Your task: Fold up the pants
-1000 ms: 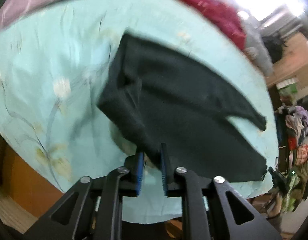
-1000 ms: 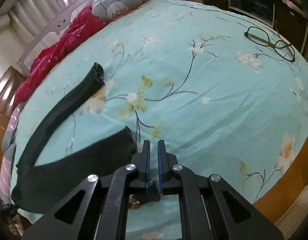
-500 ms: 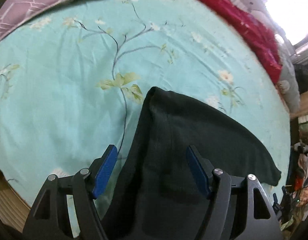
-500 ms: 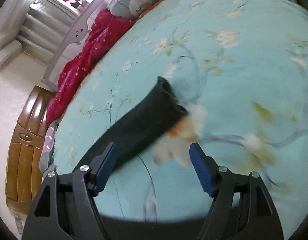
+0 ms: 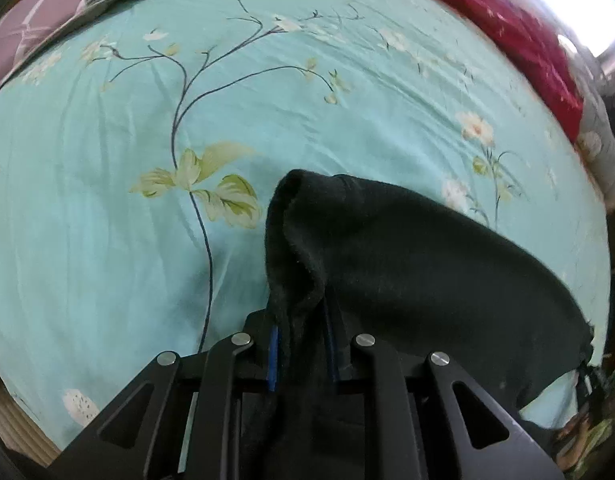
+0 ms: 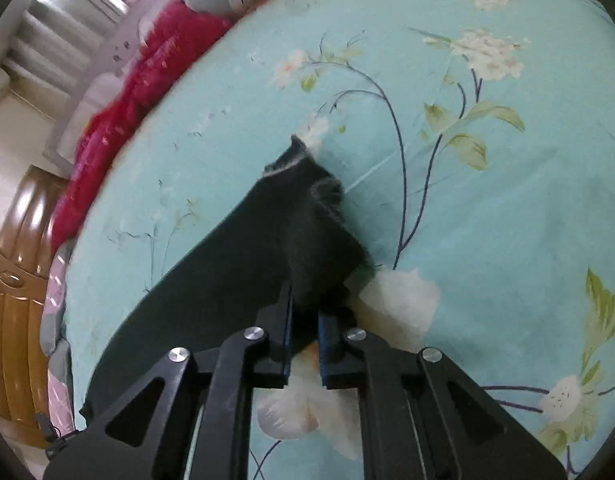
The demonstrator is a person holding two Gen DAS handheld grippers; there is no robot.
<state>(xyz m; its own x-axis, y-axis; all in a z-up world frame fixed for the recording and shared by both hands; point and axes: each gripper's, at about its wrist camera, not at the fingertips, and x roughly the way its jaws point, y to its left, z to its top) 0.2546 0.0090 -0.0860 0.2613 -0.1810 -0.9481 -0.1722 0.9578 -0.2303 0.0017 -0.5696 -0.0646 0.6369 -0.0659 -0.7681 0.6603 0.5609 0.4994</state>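
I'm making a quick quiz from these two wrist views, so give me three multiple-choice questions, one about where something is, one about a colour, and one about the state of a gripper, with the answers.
1. Where do the black pants lie?
A. On the floor
B. On the floral bedsheet
C. Over a chair

2. What colour is the blanket along the far edge of the bed?
A. Red
B. Yellow
C. White

3. How does the right gripper stand?
A. Wide open above the sheet
B. Shut on nothing
C. Shut on the pants

Answers: 1 B, the dark cloth spreads over the turquoise flowered sheet. 2 A, the bunched fabric there is bright red. 3 C, its jaws have just been closing and black cloth is pinched between the blue pads.
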